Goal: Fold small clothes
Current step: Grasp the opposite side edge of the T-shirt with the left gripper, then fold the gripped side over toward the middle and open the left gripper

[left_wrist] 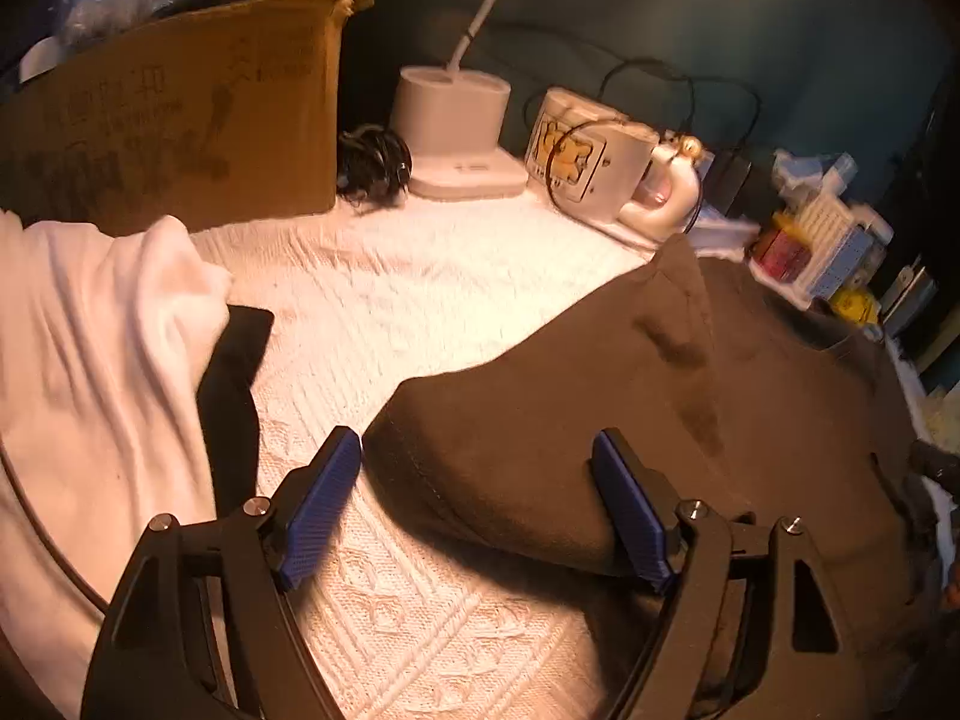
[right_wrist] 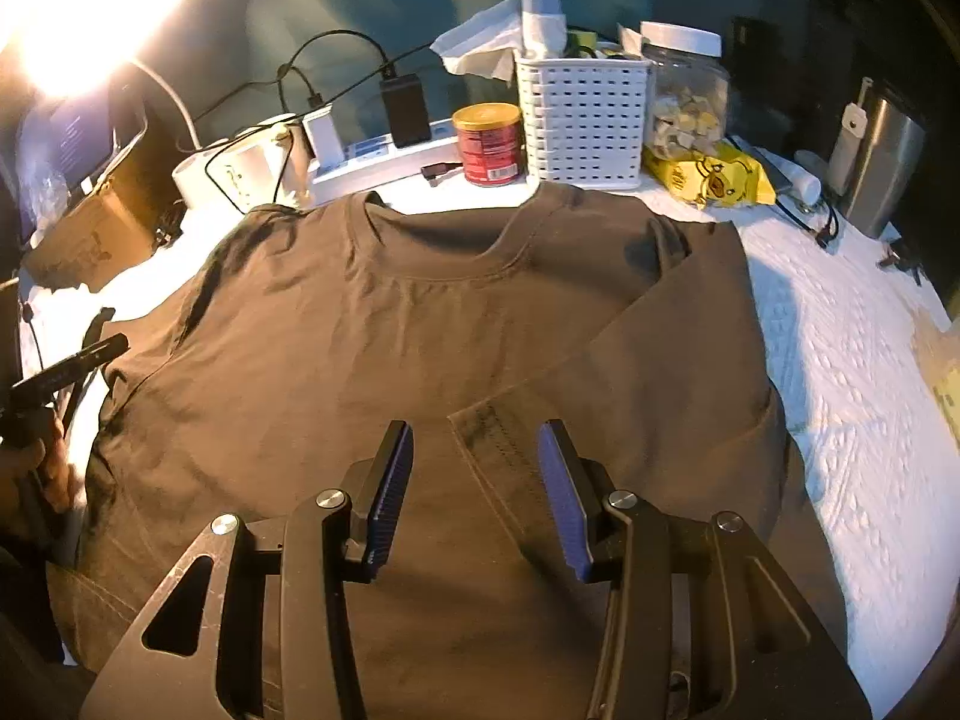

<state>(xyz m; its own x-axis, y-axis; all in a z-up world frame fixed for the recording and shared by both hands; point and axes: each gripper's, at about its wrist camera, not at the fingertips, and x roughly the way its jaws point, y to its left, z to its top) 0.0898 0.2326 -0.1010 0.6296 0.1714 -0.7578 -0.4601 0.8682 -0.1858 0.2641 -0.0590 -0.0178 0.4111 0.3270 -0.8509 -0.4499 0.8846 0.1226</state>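
Note:
A dark brown T-shirt lies spread front-up on the white textured cloth, collar at the far side. Its right sleeve is folded inward over the chest. My right gripper is open above the shirt's middle, its jaws on either side of the folded sleeve's hem. In the left wrist view the shirt's left sleeve lies flat, and my left gripper is open around the sleeve's hem edge. The left gripper also shows at the left edge of the right wrist view.
A white garment over a black one lies left of the shirt. A cardboard box, lamp base, power strip, red can, white basket, jar and yellow bag line the far edge.

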